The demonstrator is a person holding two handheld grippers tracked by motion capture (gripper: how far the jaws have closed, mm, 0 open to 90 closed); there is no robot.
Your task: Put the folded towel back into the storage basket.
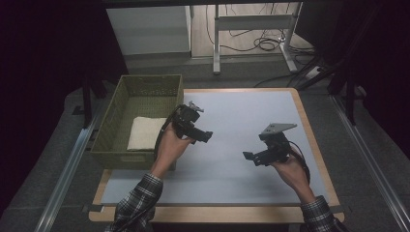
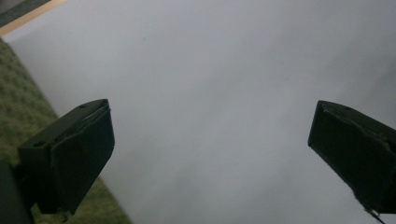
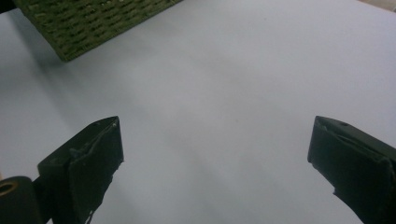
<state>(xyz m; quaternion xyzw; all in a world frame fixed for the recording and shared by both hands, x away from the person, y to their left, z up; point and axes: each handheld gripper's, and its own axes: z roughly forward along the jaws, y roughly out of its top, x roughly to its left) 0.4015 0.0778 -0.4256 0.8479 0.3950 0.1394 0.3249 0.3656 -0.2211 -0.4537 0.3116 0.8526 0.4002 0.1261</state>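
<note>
One folded pale cloth (image 1: 145,134), flat on the floor of the woven green basket (image 1: 112,113), toward its near side, with bare basket floor beyond. Basket at the left edge of the table (image 1: 316,159), beside the white sheet (image 1: 251,106) covering the top. Seen also as a green woven wall in the left gripper view (image 2: 18,98) and as a corner in the right gripper view (image 3: 93,23).

Left gripper (image 1: 207,136) just beside the right wall of the basket, above the sheet, pointing away from the cloth toward the middle of the table. Jaws wide apart, nothing between them; same in its own view (image 2: 210,154), with plain sheet between the two black jaws. Right gripper (image 1: 250,156) well apart from the basket, over the right half of the sheet, pointing inward at the left one. Jaws also spread, also empty (image 3: 215,158).

Judging from this: cloth seemingly placed in the basket already and both grippers free, so probably the end of a put-away step, or else the pause before a pick. For a pick, need to turn the left gripper back over the basket rim, lower it between the walls without knocking them, and close on one edge of the fold, not on the whole stack. Otherwise, simply move clear of the basket.
</note>
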